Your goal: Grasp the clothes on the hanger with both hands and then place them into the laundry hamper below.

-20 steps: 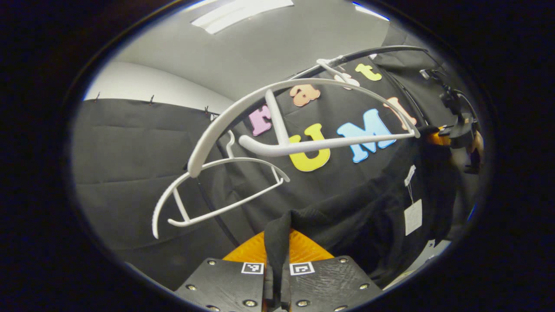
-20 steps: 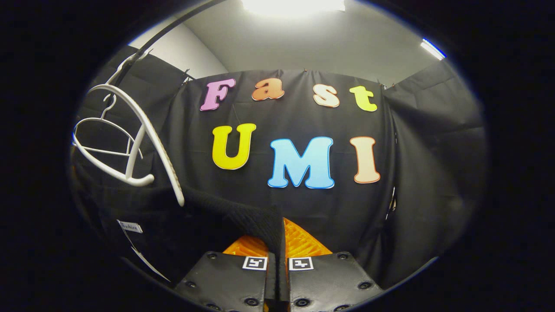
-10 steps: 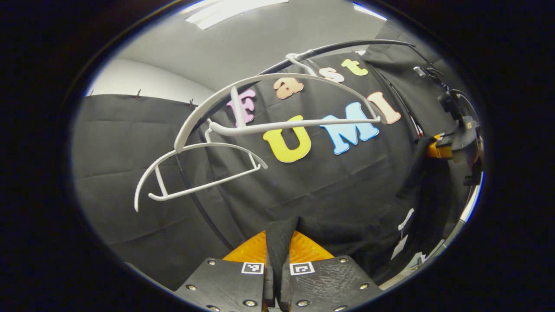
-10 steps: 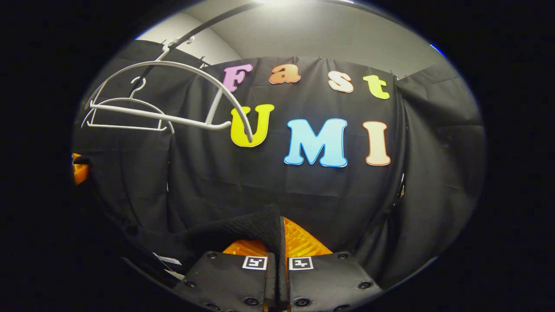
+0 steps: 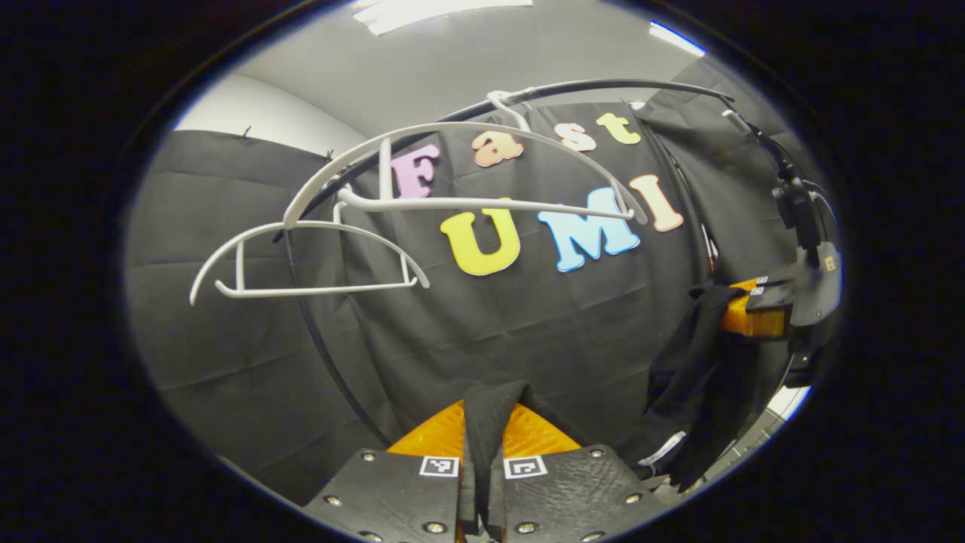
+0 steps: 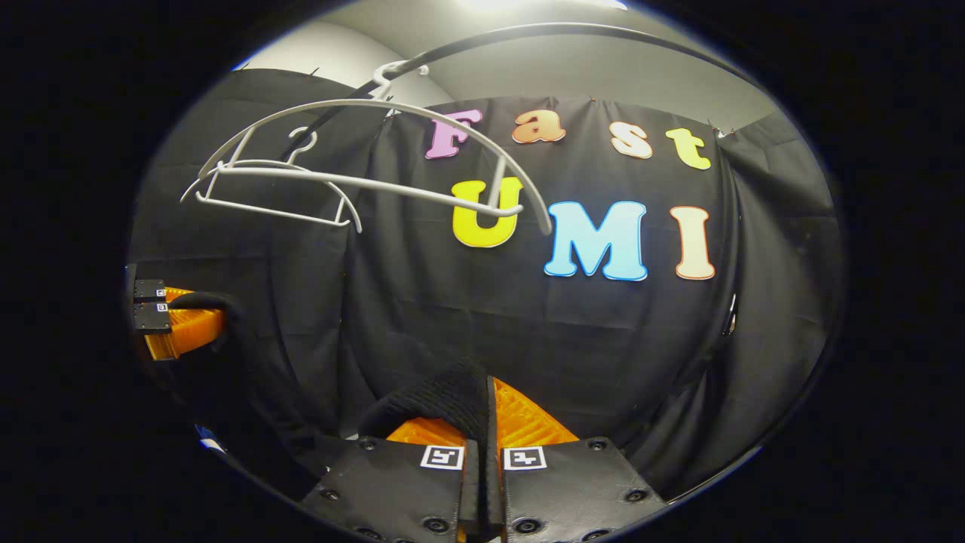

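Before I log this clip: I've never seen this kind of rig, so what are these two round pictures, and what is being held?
There is no robot arm here. A person holds a two-finger gripper in each hand, and a fisheye camera rides on each one, looking forward along its fingers.

In the left gripper view, the left gripper is at the bottom, its fingers pressed shut on a fold of the black garment. Far right in that view is the right gripper, with more of the garment hanging from it.

In the right gripper view, the right gripper is also shut on the black cloth, and the left gripper shows at the left edge.

Above, two white hangers hang bare on a dark rail, so the garment is already off. The hamper below is out of frame.
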Motion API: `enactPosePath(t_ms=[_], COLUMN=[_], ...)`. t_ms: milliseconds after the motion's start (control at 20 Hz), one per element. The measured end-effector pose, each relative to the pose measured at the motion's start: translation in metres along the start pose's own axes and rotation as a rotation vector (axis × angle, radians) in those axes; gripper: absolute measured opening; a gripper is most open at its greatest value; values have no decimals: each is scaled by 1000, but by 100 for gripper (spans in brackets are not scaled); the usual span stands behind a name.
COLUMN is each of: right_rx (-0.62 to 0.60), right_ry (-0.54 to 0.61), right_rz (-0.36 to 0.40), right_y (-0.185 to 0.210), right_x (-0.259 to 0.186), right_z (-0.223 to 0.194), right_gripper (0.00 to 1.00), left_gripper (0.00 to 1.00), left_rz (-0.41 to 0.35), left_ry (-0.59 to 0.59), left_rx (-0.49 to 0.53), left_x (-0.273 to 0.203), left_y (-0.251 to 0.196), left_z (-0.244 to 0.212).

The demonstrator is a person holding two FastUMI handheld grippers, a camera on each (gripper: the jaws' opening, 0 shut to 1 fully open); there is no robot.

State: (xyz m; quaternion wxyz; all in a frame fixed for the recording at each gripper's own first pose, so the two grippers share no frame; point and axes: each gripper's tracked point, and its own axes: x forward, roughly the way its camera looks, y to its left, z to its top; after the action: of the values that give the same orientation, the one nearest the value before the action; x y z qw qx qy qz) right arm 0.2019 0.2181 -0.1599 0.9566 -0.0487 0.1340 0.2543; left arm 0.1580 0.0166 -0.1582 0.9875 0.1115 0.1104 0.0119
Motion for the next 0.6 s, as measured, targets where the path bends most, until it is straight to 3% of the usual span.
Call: enactPosePath(t_ms=[300,600], right_rx=[80,189], right_ry=[89,256], right_rz=[64,37], right_y=[44,56], right_x=[-10,-15], right_z=[-43,-113], right_gripper=[5,7], left_gripper=[7,7], left_rz=[-71,-106], left_ry=[56,227], left_rx=[-64,-154], left_x=[10,4], left_y=[-39,-59], left_z=[-33,-114])
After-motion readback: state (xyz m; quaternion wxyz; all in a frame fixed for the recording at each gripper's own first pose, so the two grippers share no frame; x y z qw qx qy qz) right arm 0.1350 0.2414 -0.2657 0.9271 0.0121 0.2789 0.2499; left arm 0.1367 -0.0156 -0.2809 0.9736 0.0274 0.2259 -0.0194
